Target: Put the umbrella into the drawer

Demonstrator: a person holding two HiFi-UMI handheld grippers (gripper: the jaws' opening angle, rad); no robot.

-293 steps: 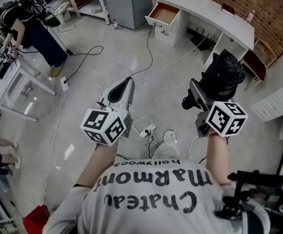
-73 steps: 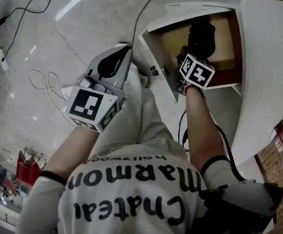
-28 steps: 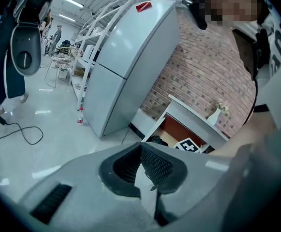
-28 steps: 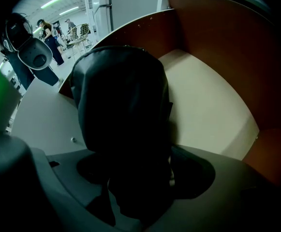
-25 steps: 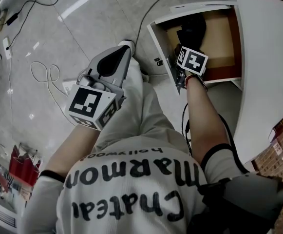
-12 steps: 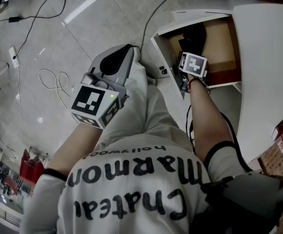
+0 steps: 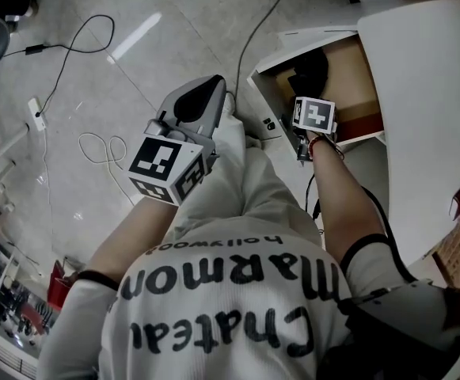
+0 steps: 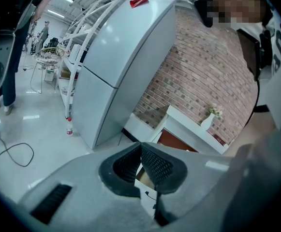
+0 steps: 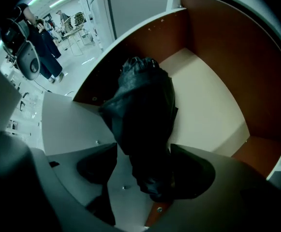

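One black folded umbrella (image 9: 142, 110) lying in one open white-fronted wooden drawer (image 9: 213, 105), its near end between the parted jaws of our right gripper (image 9: 143, 151), our left gripper (image 8: 140, 146) pressed together, empty.

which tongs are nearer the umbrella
Right. The right tongs are open with the umbrella between their jaws, at the drawer; the left tongs are shut, outside the drawer.

My rig, seen over the feed

I see a pale T-shirt (image 7: 214, 295) with black lettering (image 7: 237, 269) and dark-edged sleeves (image 7: 83, 315), pale trousers (image 7: 249, 192) and a red wristband (image 7: 327, 142). The left claw (image 8: 140, 151) and right claw (image 9: 142, 175) are grey with black pads (image 8: 158, 166); each carries a white cube (image 7: 169, 167) of black square markers.
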